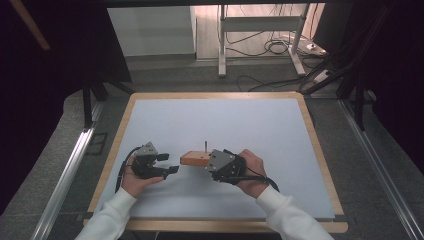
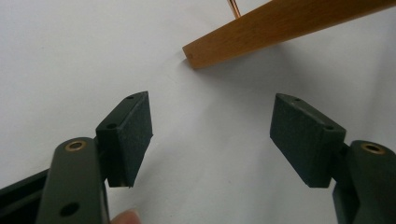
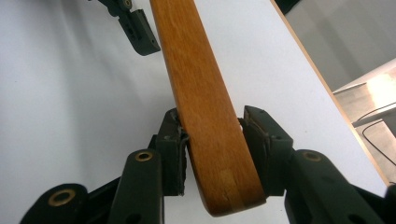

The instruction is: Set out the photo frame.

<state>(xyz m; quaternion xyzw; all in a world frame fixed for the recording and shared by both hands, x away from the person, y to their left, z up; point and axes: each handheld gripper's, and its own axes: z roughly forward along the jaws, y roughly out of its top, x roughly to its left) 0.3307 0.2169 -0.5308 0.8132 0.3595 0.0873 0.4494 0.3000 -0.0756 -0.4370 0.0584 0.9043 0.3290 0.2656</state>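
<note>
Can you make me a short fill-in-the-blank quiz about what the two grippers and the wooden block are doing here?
1. The right gripper is shut on the ____ block.
2. The left gripper has its fingers ____, with nothing between them.
3. A thin metal ____ rises from the block's top.
4. The table surface is ____ in colour.

Missing words: wooden; open; pin; white

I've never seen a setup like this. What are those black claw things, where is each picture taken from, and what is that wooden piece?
A person at a white table holds a hand-operated two-jaw gripper in each hand. One picture looks down from above; the other two come from cameras riding on the grippers, looking along their black jaws. The right gripper is clamped on one end of a wooden block, from which a thin metal pin sticks up. The left gripper is open and holds nothing, with the block's other end just ahead of it.
</note>
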